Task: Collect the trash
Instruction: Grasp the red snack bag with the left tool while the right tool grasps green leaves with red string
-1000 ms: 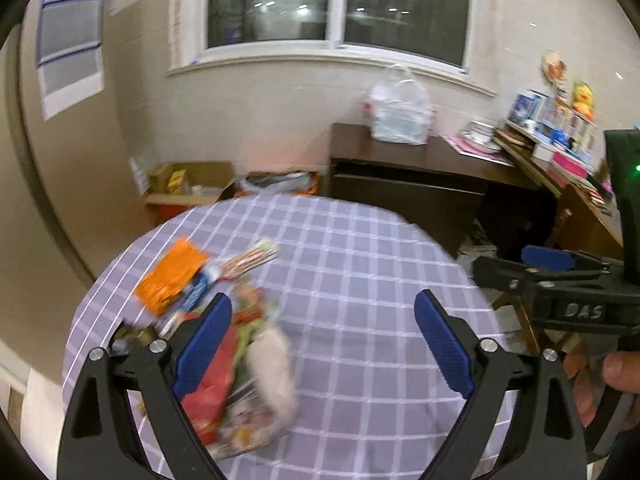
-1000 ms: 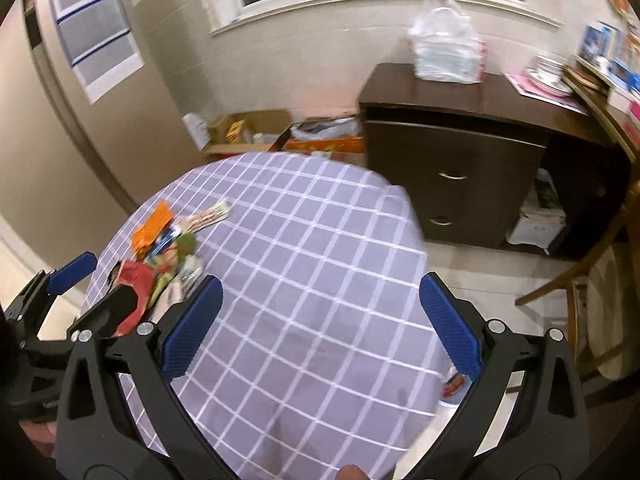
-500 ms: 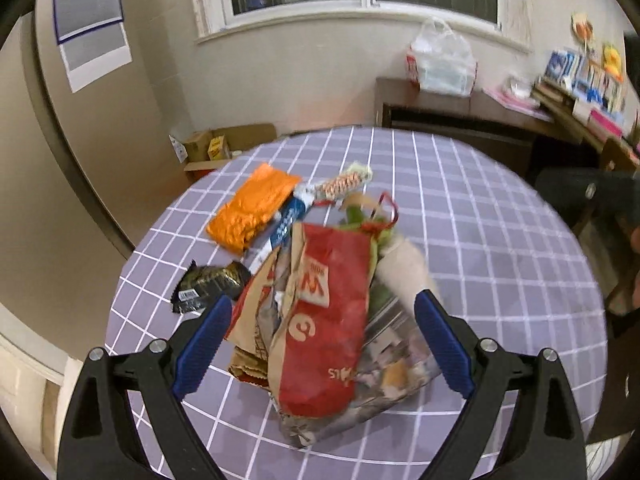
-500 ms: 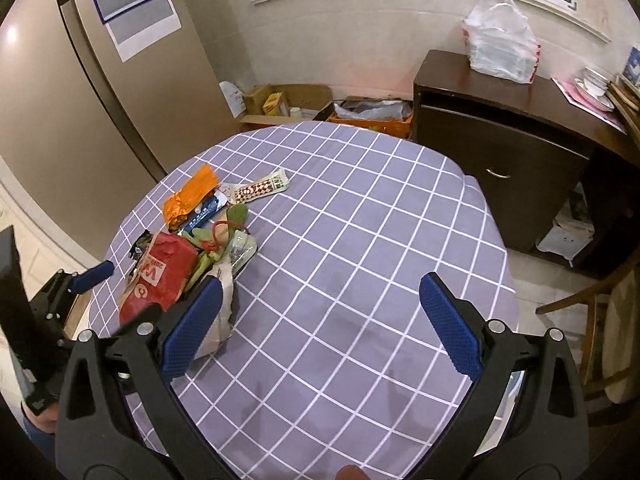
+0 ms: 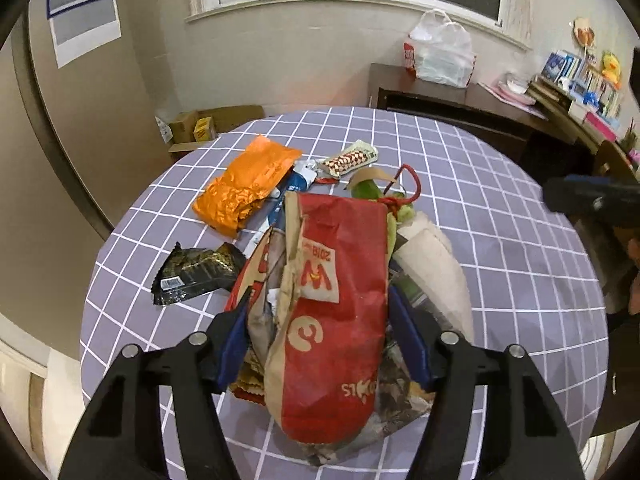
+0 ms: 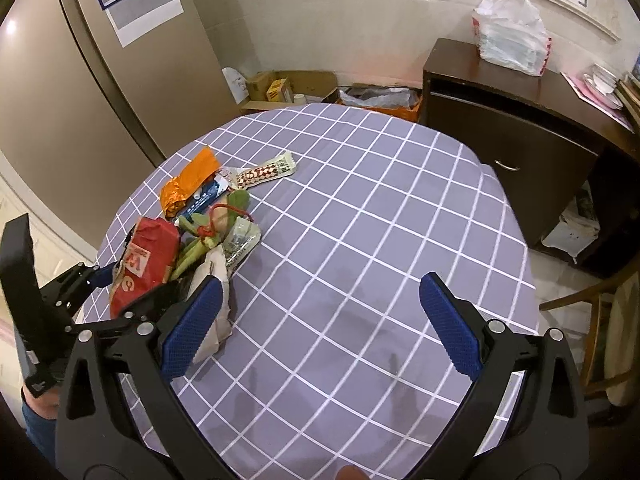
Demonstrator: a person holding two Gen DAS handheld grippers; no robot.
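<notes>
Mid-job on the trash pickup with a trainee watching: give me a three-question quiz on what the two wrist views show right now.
1. True or false: the left gripper is closed on the red paper bag.
2. Multiple choice: the right gripper is (A) clamped on a wrapper, (B) open over bare tablecloth, (C) out of view.
3. Short answer: which piece of trash lies nearest the far side of the table, beyond the orange foil bag?

Key:
1. True; its blue pads press the bag's two sides.
2. B.
3. The red-and-white checkered wrapper.
</notes>
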